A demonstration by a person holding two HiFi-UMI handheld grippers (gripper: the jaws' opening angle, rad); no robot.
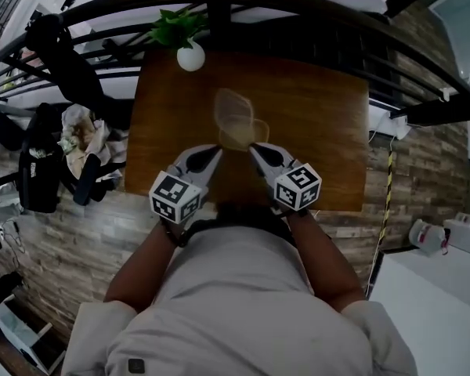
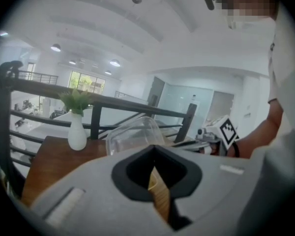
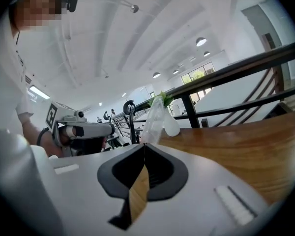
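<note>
Wooden table [image 1: 329,116], clear plastic container [image 1: 236,116] pinched by left tool [image 1: 217,150], right tool [image 1: 252,146]

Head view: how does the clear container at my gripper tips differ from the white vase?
The clear container is see-through and looks empty; the white vase is opaque and holds green leaves. The clear container sits between the left gripper and right gripper, both shut on it; the white vase stands untouched at the table's far edge.
</note>
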